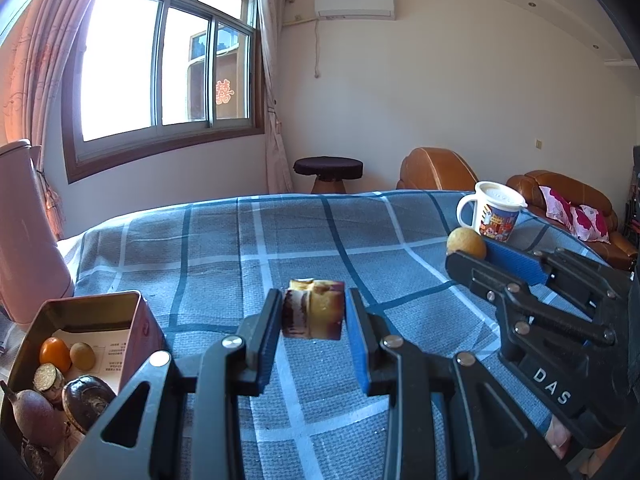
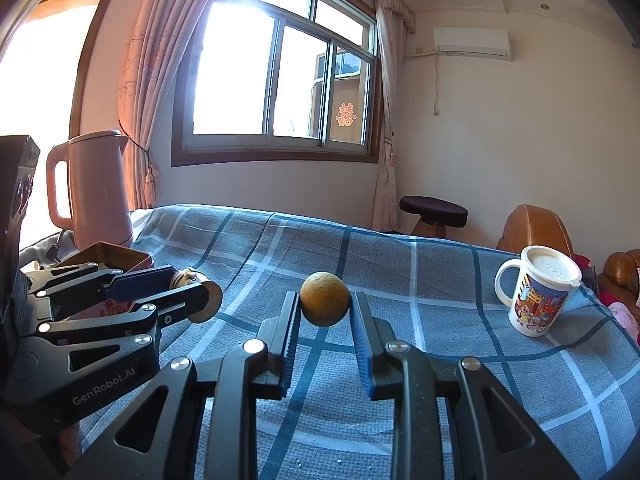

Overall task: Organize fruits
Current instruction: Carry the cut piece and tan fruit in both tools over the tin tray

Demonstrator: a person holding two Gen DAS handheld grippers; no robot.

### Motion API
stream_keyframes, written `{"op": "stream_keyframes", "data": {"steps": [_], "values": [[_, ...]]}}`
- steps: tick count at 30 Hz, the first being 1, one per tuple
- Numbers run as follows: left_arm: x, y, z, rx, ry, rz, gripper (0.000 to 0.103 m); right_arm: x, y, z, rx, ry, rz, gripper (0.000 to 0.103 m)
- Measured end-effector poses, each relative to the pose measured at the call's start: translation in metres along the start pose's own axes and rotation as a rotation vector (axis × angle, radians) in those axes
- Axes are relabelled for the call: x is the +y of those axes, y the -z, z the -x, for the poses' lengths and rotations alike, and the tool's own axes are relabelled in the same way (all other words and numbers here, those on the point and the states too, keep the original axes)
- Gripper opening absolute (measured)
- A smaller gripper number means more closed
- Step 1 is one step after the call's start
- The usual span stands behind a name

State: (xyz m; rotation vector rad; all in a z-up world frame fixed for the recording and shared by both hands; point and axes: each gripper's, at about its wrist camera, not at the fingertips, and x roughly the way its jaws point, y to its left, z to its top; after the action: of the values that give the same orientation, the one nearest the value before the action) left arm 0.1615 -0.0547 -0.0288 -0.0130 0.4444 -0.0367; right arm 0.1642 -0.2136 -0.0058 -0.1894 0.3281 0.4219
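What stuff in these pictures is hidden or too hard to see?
- Left wrist view: the tin box is cut by the picture's edge and the left claw, so not all its fruit shows.
- Left wrist view: the right claw covers part of the round yellow fruit.
- Right wrist view: the left claw hides most of its cut fruit piece.
- Both views: the lid hides what is inside the mug.

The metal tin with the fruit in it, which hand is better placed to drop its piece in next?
Left, probably. The tin sits just beside the left tool, which grips a cut fruit chunk. The right tool holds a round yellow fruit farther from it, with the left tool in between.
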Motion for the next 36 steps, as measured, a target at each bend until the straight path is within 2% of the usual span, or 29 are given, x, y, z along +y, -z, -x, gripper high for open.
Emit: {"op": "stream_keyframes", "data": {"steps": [21, 36], "values": [[0.006, 0.011, 0.023, -0.005, 0.007, 0.001, 0.033, 0.016, 0.003, 0.017, -0.034, -0.019, 0.036, 0.027], [0.024, 0.02, 0.046, -0.025, -0.003, 0.02, 0.033, 0.046, 0.004, 0.027, -0.035, -0.069, 0.073, 0.027]]}}
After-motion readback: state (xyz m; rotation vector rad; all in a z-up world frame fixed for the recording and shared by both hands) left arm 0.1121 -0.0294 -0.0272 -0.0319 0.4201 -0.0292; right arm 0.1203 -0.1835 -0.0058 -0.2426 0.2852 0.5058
